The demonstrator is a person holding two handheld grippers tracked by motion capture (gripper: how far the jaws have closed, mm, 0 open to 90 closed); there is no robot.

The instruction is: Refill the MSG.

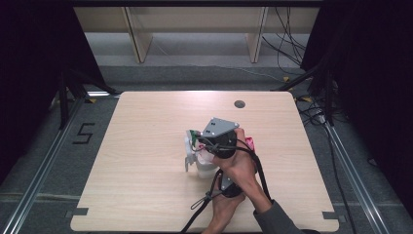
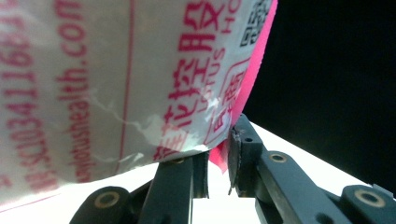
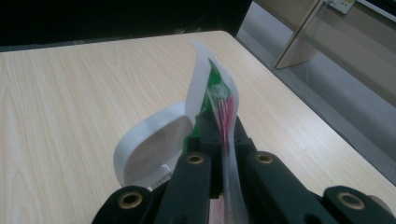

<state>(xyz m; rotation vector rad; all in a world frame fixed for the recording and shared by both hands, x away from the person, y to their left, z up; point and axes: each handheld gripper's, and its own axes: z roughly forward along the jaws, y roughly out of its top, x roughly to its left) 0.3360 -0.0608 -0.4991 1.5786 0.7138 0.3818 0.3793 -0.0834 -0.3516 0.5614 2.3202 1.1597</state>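
Both grippers held the plastic bag: right gripper clamped its edge at 12 o'clock, left gripper pinched its pink border.

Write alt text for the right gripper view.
Two black jaws of the right gripper are clamped on the edge of a thin plastic bag with green and red print, which stands upright between them. Behind it a white bin stands on a light wooden table.
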